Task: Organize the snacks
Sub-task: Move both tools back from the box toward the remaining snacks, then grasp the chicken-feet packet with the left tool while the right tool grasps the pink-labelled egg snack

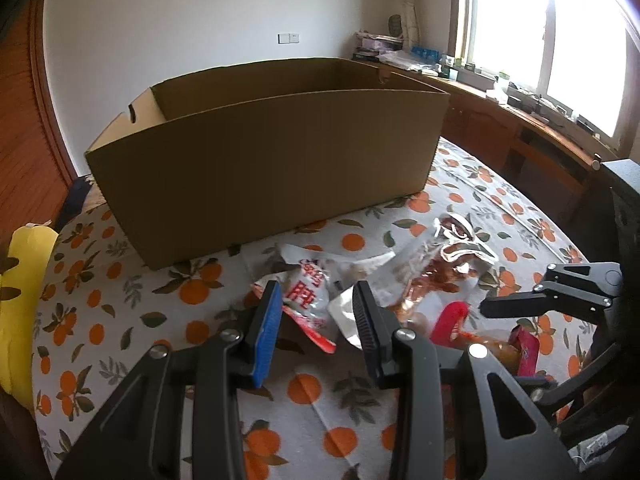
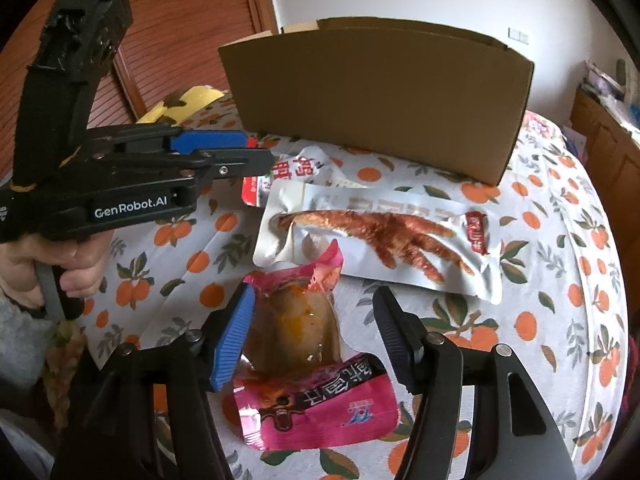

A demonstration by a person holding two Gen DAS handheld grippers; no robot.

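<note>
The pink snack packet (image 2: 316, 368) lies on the bench (image 2: 560, 280) directly between the right gripper (image 2: 316, 336) fingers, half open and gripping nothing, long axis running near to far. The left gripper (image 1: 316, 320), narrowly open and empty, hovers over the white packet (image 1: 308, 292); the cardboard box (image 1: 264, 160) stands beyond.

Standing by the table here, the big open cardboard box (image 2: 376, 96) sits on the orange-print tablecloth (image 2: 560, 280). Right in front of the box is a white snack pack with red lettering (image 2: 296, 168), and closer than that, a silvery chicken-foot pouch (image 2: 384, 240) lying flat. Closest of all, well out from the box, there's a pink packet (image 2: 308, 380). The right gripper (image 2: 314, 336) hangs over it, jaws apart on either side, not pinching. Off to the box's left, a hand (image 2: 60, 268) holds the left gripper (image 2: 256, 152), its tips by the white pack.
</note>
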